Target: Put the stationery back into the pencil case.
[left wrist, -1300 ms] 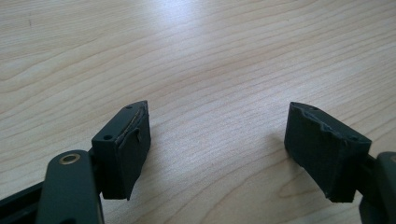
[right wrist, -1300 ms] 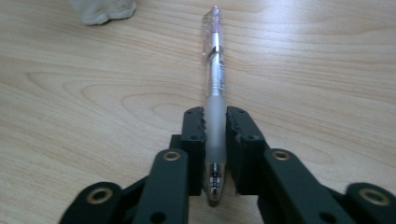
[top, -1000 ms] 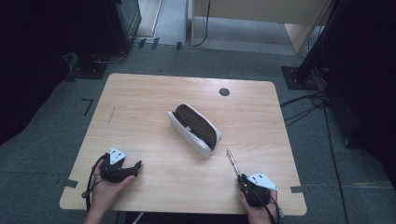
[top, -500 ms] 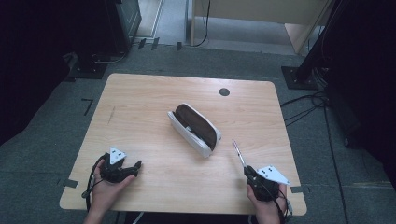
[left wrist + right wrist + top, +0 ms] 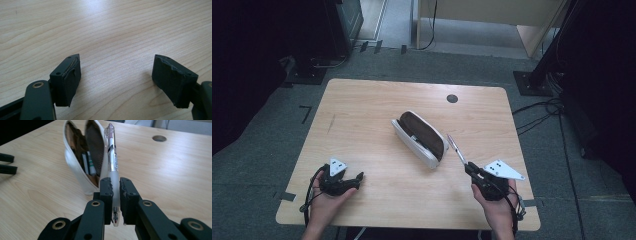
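At the near left corner of the desk, the left tool rests in the person's hand with its jaws spread wide and nothing between them, only bare wood beneath. In the middle lies an open white pencil case with a brown lining, set at a slant. Just right of it, the right tool is clamped tight on a clear pen, which points toward the pencil case, its tip near the case's right end.
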A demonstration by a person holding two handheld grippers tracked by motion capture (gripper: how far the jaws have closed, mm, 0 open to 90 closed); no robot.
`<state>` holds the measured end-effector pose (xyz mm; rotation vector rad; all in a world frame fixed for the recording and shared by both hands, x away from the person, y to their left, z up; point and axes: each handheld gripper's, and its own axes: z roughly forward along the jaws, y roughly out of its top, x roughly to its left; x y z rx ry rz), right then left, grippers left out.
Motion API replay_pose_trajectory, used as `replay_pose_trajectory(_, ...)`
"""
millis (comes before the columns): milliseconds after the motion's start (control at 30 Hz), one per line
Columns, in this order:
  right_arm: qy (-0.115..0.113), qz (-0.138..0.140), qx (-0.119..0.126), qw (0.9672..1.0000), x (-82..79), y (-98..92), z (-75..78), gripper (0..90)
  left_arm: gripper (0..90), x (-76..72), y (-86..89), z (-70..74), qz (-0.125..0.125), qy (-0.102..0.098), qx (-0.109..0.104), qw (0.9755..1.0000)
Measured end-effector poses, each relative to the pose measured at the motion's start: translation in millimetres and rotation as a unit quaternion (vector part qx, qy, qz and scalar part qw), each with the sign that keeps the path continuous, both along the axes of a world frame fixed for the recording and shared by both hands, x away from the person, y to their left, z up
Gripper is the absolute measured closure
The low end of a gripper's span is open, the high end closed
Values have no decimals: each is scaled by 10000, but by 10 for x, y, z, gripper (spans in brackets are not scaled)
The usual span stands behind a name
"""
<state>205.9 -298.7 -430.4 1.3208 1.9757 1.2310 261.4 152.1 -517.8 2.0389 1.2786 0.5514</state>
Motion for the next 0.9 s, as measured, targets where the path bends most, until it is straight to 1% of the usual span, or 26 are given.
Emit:
replay_pose_trajectory(67,-21,149,-50,9999,59,71,40,817,234,0,-1,0,1,0,2,10000)
replay_pose_trajectory(233,29,481,-191,9987,257,238,119,816,234,-1,-1,0,4,1,1,10000)
replay_pose_trajectory(333,62,616,-199,9979,392,311,147,816,237,-1,-2,0,-18,-2,-8,10000)
replay_pose_trajectory(467,138,747,-243,9968,552,393,190,815,237,-1,-3,-2,-19,-10,-19,10000)
replay_pose_trajectory(533,137,807,-296,9962,625,434,214,815,237,-1,-2,-1,-34,-7,-11,10000)
replay_pose_trajectory(600,181,877,-312,9955,690,476,237,815,237,-1,0,1,-56,5,5,10000)
replay_pose_trajectory(700,243,962,-404,9943,769,547,265,814,237,-1,0,0,-55,-3,6,10000)
replay_pose_trajectory(767,264,994,-471,9936,822,591,271,813,237,-1,0,0,-56,-3,9,10000)
replay_pose_trajectory(900,400,1037,-495,9926,936,655,251,812,237,-1,0,0,-55,-3,7,10000)
